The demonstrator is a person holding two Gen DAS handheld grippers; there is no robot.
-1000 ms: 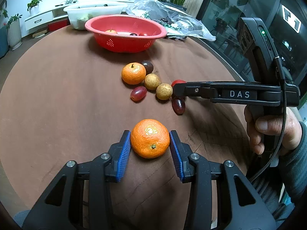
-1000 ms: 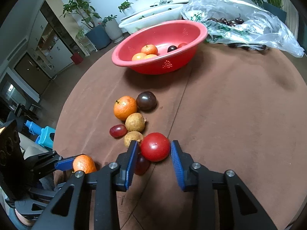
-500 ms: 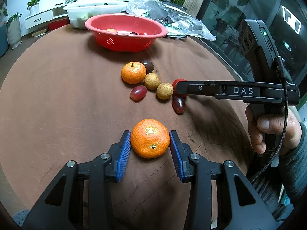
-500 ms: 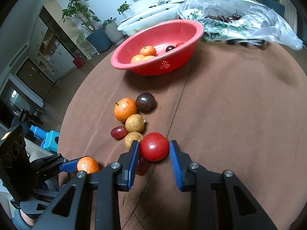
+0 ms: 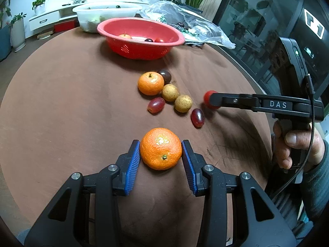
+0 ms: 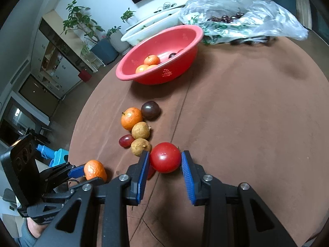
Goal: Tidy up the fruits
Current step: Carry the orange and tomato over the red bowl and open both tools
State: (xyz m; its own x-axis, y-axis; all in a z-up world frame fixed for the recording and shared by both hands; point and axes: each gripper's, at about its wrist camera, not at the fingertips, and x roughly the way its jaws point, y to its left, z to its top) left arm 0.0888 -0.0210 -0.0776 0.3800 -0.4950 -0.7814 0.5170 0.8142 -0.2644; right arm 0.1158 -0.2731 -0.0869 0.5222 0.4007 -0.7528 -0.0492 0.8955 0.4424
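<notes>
With both grippers' fingers pinching across the middle, left gripper (image 5: 161,157) holding the mandarin (image 5: 161,148), right gripper (image 6: 165,163) the smooth, squashable tomato (image 6: 165,157), gentle pressure seems wise.

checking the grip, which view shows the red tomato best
The right wrist view: the red tomato sits whole between the right claw's blue pads, which touch both its sides. In the left wrist view, only a sliver of it shows behind that claw's finger.

I see a round brown tabletop (image 5: 61,107) carrying a red bowl (image 5: 141,49), a plastic bag (image 5: 191,24) and a cluster of loose fruit (image 5: 166,94).
</notes>
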